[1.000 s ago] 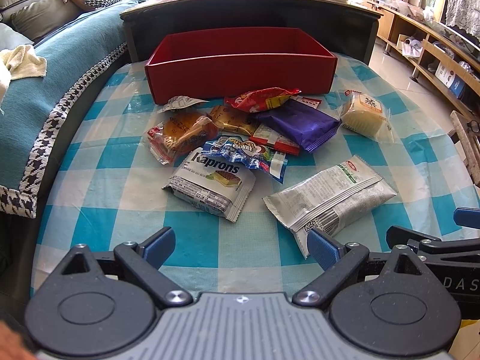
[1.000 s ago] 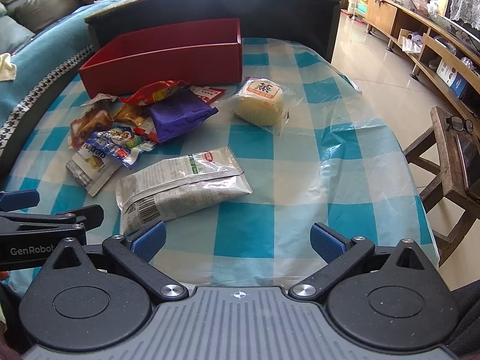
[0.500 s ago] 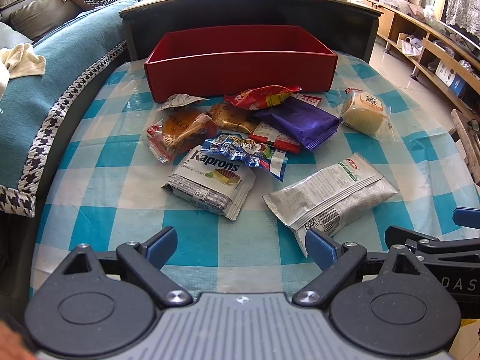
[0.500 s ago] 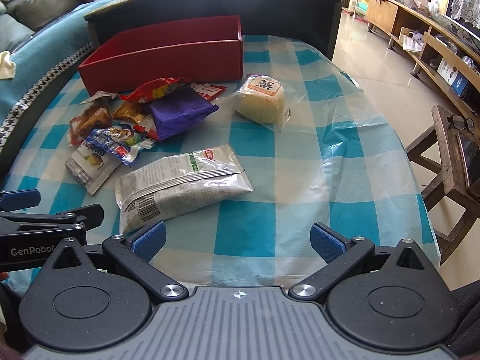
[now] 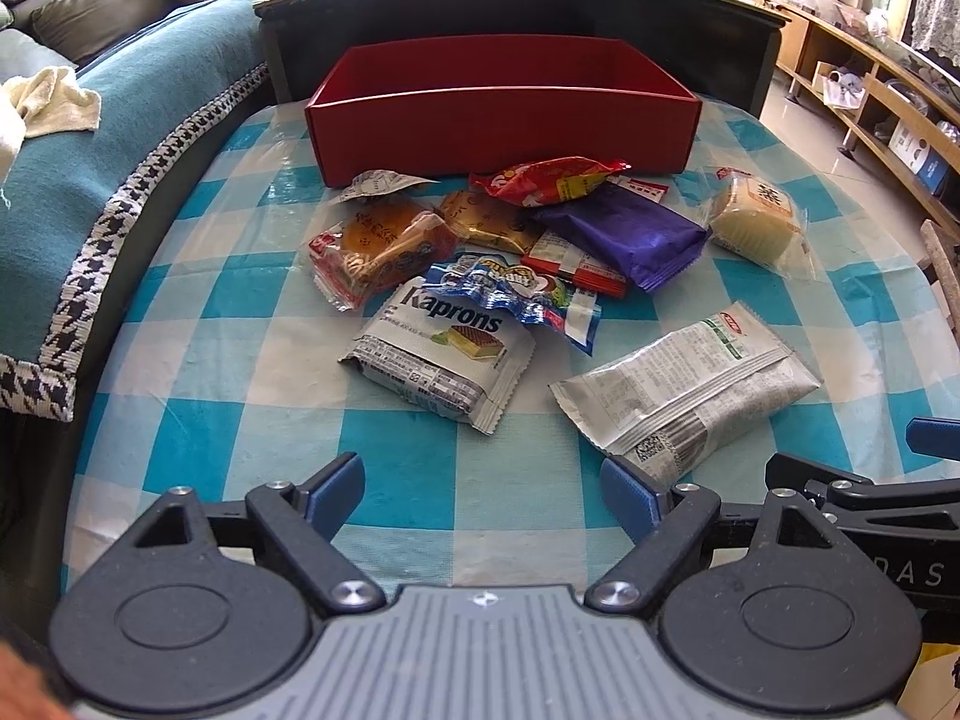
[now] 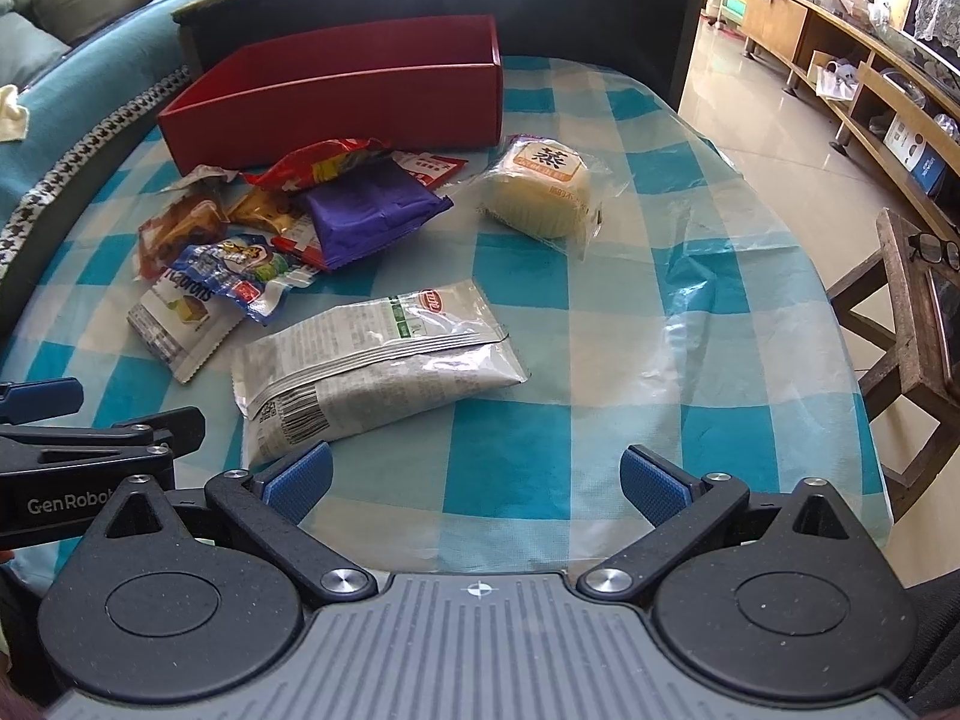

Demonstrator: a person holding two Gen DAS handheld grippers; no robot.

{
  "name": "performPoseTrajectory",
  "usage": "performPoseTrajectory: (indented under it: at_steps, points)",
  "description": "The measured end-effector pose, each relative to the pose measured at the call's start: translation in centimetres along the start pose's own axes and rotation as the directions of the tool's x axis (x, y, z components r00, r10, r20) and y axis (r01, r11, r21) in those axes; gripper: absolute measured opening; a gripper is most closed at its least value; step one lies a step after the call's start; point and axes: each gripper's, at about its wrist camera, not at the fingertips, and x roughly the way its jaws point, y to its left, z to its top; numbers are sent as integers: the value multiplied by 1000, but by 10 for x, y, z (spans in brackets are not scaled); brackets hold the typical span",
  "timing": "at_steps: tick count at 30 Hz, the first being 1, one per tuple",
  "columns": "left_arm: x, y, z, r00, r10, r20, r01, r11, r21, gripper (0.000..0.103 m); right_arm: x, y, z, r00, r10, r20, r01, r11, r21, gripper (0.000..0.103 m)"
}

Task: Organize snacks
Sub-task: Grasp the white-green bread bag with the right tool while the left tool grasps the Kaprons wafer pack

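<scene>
- So far little has changed: across the last second both grippers have crept a touch forward and lower toward the snack pile, and nothing on the bench (image 5: pixel 198 360) has shifted.
- My left gripper (image 5: pixel 483 483) hovers low over the checked cloth with its jaws spread wide and nothing between them; the Kaprons wafer pack (image 5: pixel 441 360) lies just ahead of it.
- My right gripper (image 6: pixel 477 474) is likewise spread and empty, and the silver printed pouch (image 6: pixel 372 369) sits right in front of its left pad, near but not gripped.
- Every snack is out on the bench: the purple packet (image 5: pixel 624 234), the red wrapper (image 5: pixel 549 180), the blue candy bag (image 5: pixel 510 294), the two brown pastries (image 5: pixel 384 243) and the wrapped steamed cake (image 5: pixel 756 222) off to the right, apart from the heap.
- The red box (image 5: pixel 504 120) at the far edge looks empty from both views, so I judge the sorting has not begun.
- I read the small advance as the approach to a first pick, most likely the pouch for the right side and the wafer pack for the left.
- The pouch is flat and slick, so I expect it wants a pinch on an edge, not the middle.
</scene>
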Motion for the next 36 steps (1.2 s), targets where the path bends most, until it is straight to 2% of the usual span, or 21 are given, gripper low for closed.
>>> performPoseTrajectory:
  at_steps: [5,10,16,22,24,28,32,34,36]
  points:
    - [0,10,5,1000,2,11,-1,999,-45,103,8,3,9,999,42,-25,-42,999,14,103]
    - [3,24,9,1000,19,10,-17,994,-107,103,24,1,18,988,122,-90,-112,987,111,103]
    - [1,42,12,997,64,33,-57,981,-183,103,41,10,34,973,198,-122,-171,965,201,103]
    - [2,51,12,999,29,31,-22,976,-217,103,66,25,50,971,190,-147,-154,962,227,103]
    - [3,51,13,1000,16,26,-10,975,-223,103,70,34,54,979,145,-141,-119,977,178,103]
    - [2,54,13,1000,0,27,6,972,-234,103,78,47,59,988,60,-141,-62,998,-9,101]
    - [3,55,13,1000,-8,24,14,974,-226,103,74,36,58,982,50,-180,-79,984,-158,92]
    - [6,55,13,1000,-13,17,16,976,-219,103,67,25,57,974,59,-219,-106,972,-211,80]
    - [11,53,17,1000,-26,6,27,977,-210,103,63,16,55,972,45,-232,-104,964,-247,79]
